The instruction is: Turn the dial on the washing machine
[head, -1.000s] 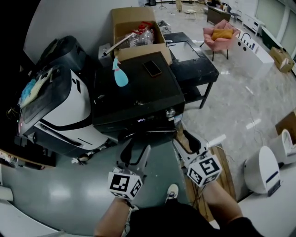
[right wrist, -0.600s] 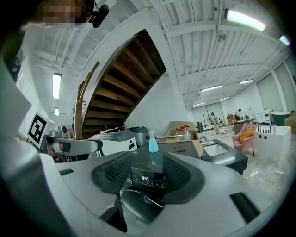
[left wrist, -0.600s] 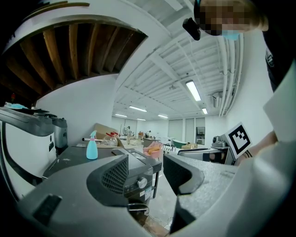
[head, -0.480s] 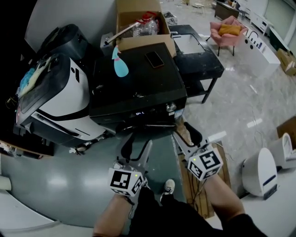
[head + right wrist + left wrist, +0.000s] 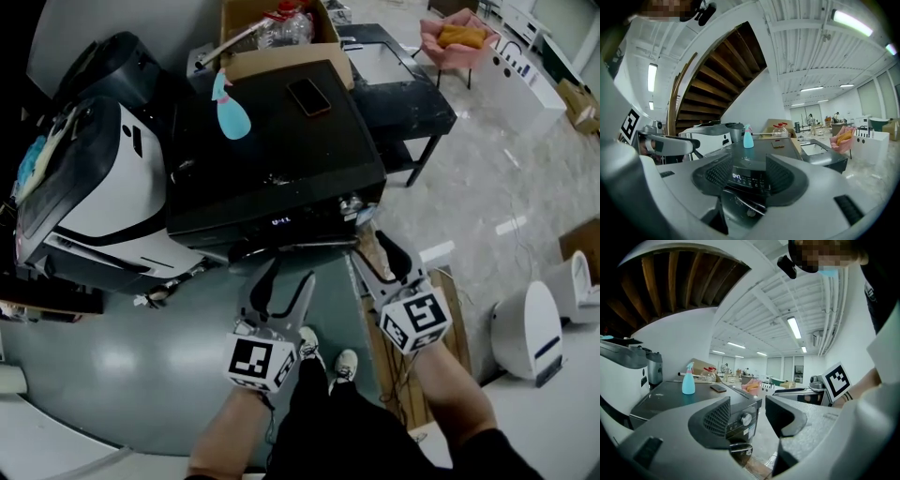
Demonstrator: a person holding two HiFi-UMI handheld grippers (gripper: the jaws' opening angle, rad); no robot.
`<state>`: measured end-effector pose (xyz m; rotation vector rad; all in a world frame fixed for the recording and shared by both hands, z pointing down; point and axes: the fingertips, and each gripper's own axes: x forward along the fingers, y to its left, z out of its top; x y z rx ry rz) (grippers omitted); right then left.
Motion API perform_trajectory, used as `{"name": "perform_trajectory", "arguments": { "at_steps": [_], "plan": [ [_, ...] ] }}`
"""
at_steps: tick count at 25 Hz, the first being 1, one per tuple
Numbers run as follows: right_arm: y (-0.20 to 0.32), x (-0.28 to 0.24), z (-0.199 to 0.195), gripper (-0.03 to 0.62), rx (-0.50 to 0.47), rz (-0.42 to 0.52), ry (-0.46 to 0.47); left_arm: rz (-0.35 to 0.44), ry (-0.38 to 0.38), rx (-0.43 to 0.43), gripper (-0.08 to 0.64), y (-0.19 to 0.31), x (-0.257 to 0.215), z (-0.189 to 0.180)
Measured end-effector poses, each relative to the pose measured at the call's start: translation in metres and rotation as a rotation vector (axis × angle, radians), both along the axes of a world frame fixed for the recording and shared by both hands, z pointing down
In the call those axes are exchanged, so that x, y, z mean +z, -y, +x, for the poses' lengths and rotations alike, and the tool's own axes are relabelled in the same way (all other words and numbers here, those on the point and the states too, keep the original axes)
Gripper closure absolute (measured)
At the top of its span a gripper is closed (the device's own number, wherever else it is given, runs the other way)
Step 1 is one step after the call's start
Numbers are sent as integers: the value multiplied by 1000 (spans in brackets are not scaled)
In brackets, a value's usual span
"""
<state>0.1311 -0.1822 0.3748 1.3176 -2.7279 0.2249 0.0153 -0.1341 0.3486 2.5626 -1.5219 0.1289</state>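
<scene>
Right gripper [image 5: 372, 253] is opening its grainy grey jaws, and nothing is pressed between them. I see the left gripper [image 5: 287, 281] with jaws apart and empty too. On the glossy black washing machine [image 5: 281, 141], the small round silvery dial [image 5: 350, 204] sits at the front panel's right end, just ahead of the right gripper and not touching it.

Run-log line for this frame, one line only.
stage: pre-contact | left gripper: open, empty | right gripper: jaws opening, empty, below dial | dial: untouched, on washing machine front
</scene>
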Motion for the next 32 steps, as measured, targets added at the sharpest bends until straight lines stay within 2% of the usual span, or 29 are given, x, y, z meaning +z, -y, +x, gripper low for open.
{"name": "perform_trajectory", "arguments": {
  "at_steps": [3,6,15,26,32],
  "plan": [
    [12,19,-4,380,28,-30,-8,-20,-3,17,341,13,15,-6],
    [27,38,-9,373,44,-49,-17,-77,17,29,341,25,38,-13],
    [71,90,-17,360,71,-64,-88,-148,19,62,341,60,91,-20],
    [107,145,-15,331,73,-74,-203,-199,7,81,341,86,135,-16],
    [116,169,-11,318,102,-130,-284,-212,3,82,341,93,151,-16]
  ]
}}
